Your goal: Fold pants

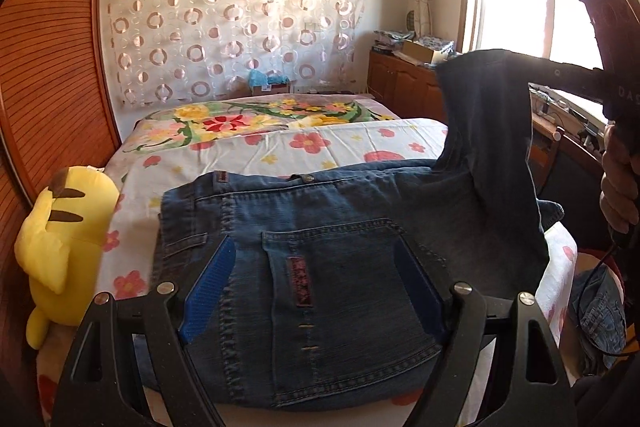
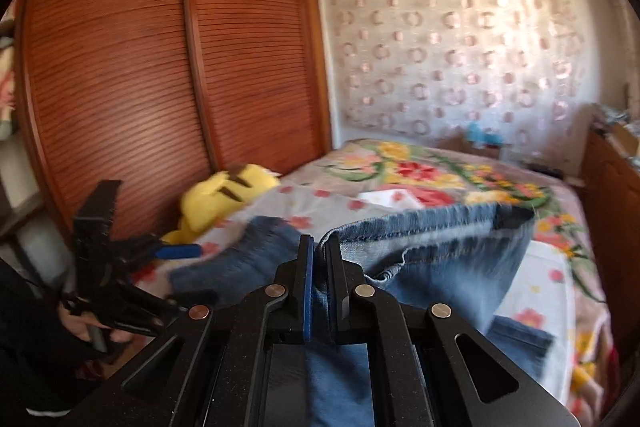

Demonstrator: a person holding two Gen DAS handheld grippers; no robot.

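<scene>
Up at the right, the right gripper (image 2: 318, 255) pinched the jeans' leg hem (image 2: 420, 227) above the bed (image 1: 340, 143), while the left gripper (image 1: 316, 283) hovered spread over the seat (image 1: 332, 259), the waistband (image 1: 280, 183) running left-right beyond it.

The jeans (image 1: 320, 267) are dark blue denim with tan stitching and a maroon patch on the back pocket. The plush toy (image 1: 64, 243) is yellow with brown stripes. The bedsheet (image 1: 328, 143) is white with pink, red and yellow flowers. The wardrobe (image 2: 160, 67) is reddish-brown, slatted. The gripper pads (image 1: 212, 287) are blue.
</scene>
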